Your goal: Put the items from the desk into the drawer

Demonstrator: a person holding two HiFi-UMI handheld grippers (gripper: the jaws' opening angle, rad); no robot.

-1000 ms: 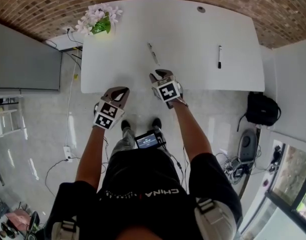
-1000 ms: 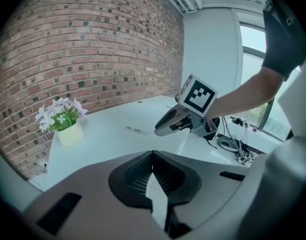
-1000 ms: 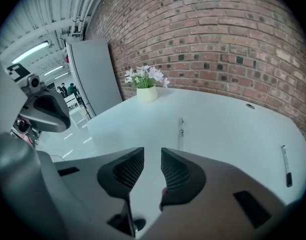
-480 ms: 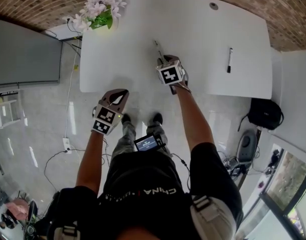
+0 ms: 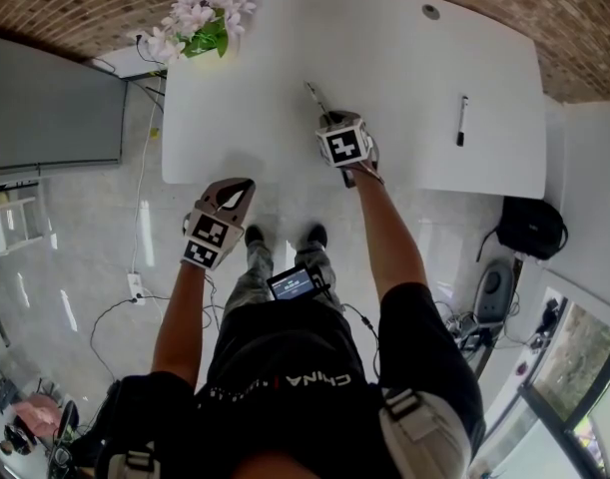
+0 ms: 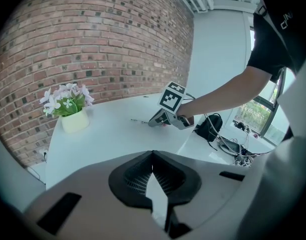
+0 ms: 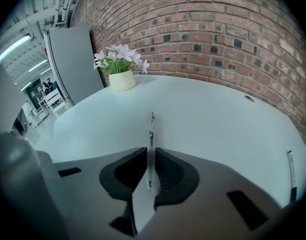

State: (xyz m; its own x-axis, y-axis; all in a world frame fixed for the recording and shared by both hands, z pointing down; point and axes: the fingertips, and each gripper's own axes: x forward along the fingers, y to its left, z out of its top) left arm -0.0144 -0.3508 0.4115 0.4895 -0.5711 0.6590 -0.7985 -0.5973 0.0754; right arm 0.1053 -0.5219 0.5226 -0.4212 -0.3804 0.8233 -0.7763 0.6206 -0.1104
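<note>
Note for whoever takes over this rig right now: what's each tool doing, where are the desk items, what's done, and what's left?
Left tool: shut, empty, held just off the near edge of the white desk.
Right tool: low over the desk, jaws close on either side of the thin silver pen, which lies flat. A firm grip can't be confirmed.
Black marker: lying on the desk's right side, untouched.
Drawer: not in view.
Done: neither item is stowed.
Left: secure the silver pen and put it in the drawer, then the marker.
</note>
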